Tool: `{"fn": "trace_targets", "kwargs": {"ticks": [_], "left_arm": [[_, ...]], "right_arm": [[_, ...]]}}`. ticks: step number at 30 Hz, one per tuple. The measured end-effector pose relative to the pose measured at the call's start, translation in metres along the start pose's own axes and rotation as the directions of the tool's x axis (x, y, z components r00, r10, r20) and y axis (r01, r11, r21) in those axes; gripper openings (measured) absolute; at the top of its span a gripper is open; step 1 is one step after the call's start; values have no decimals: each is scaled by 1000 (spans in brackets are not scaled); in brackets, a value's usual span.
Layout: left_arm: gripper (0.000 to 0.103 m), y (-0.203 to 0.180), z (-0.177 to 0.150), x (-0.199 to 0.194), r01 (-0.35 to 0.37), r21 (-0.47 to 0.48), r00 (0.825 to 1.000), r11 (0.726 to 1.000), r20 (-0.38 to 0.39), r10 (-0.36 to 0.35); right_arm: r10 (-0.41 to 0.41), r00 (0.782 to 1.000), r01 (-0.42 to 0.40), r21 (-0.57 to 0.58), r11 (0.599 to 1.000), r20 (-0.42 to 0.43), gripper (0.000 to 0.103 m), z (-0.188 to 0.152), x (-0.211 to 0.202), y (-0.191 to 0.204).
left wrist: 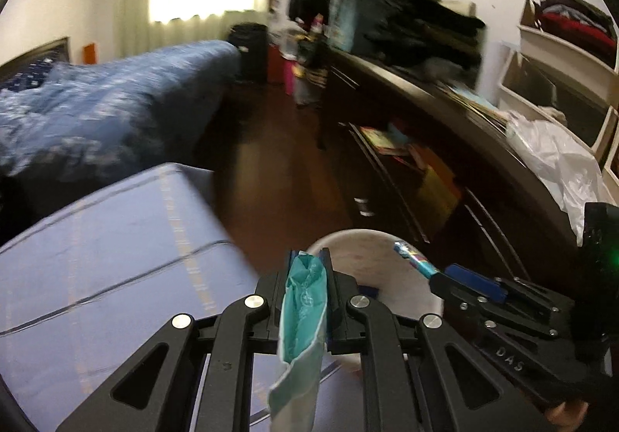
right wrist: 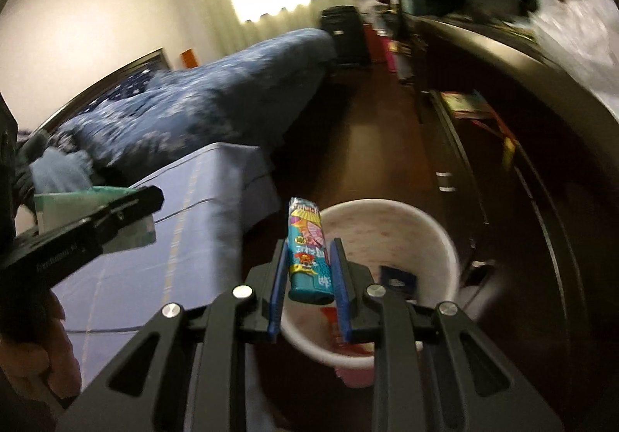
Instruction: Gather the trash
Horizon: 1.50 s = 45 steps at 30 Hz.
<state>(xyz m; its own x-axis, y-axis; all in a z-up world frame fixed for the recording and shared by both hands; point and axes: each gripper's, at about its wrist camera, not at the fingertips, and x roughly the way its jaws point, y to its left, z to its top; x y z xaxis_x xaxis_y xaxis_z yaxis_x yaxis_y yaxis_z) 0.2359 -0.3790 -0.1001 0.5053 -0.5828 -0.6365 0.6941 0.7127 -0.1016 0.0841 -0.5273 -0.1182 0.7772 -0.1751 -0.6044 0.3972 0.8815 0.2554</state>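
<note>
Teal wrapper pinched in L gripper, candy pack clamped in R gripper, both near white bin rim; step: drop-off; next: centre over bin, open jaws.

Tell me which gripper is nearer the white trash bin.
Right. The right gripper, holding the colorful candy wrapper, hangs over the white trash bin opening. The left gripper, clamping the teal wrapper, sits beside the bin's rim, toward the bed.
</note>
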Motion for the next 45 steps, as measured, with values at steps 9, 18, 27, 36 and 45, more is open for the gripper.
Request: {"fn": "trace_targets", "kwargs": {"ticks": [9, 18, 27, 36, 45], "left_arm": [[15, -37, 17, 74, 110, 13, 992, 994, -66, -108], [99, -41, 14, 82, 117, 69, 993, 991, -37, -115], [99, -16, 15, 37, 41, 15, 998, 999, 56, -42], [99, 45, -10, -55, -166, -104, 978, 981, 111, 177], [99, 110, -69, -164, -417, -259, 883, 871, 114, 456]], "right_arm": [[-55, 998, 55, 37, 998, -2, 13, 14, 40, -33], [-135, 991, 134, 50, 990, 13, 17, 6, 36, -39], [-124, 990, 121, 48, 991, 66, 39, -3, -9, -25], [-80, 993, 86, -63, 994, 88, 98, -22, -38, 50], [77, 997, -71, -195, 978, 22, 100, -58, -49, 174]]}}
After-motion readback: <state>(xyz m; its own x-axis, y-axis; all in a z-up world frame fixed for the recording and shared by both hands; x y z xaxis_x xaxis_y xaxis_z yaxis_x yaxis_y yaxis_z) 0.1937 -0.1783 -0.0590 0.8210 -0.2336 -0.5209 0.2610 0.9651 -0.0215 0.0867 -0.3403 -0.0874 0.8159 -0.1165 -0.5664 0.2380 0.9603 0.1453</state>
